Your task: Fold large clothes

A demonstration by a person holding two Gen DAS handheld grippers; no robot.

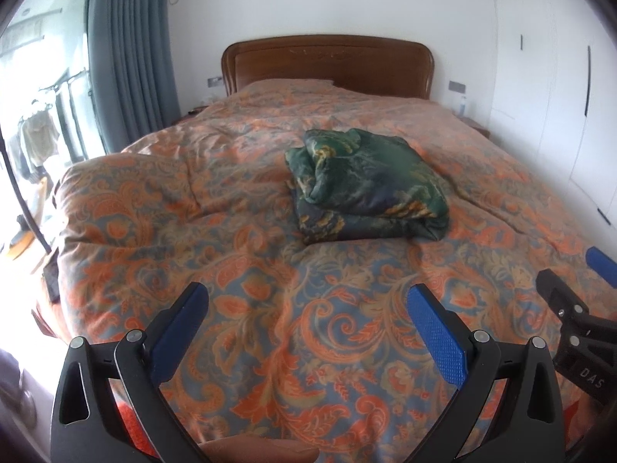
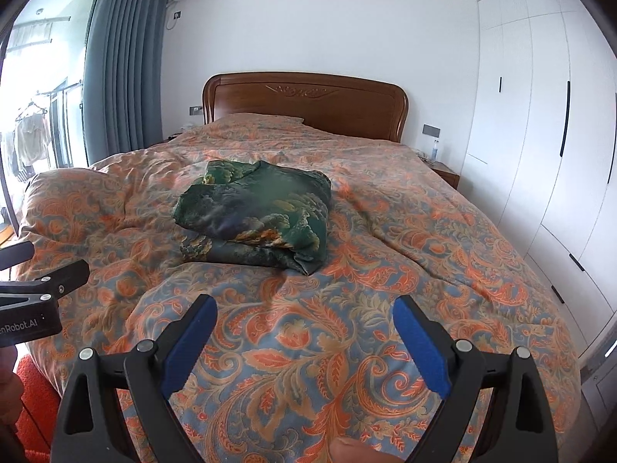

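A dark green garment (image 1: 366,185) with a gold and blue print lies folded in a thick bundle in the middle of the bed; it also shows in the right wrist view (image 2: 258,216). My left gripper (image 1: 308,301) is open and empty, held above the near end of the bed, well short of the garment. My right gripper (image 2: 304,312) is open and empty too, beside the left one and also short of the garment. The right gripper's fingers (image 1: 570,301) show at the right edge of the left wrist view. The left gripper's body (image 2: 34,289) shows at the left edge of the right wrist view.
The bed has an orange and blue paisley duvet (image 1: 270,289) and a wooden headboard (image 2: 304,104). White wardrobe doors (image 2: 540,135) line the right wall. A grey curtain (image 1: 127,46) and a bright window stand at the left. A nightstand (image 2: 445,171) sits by the headboard.
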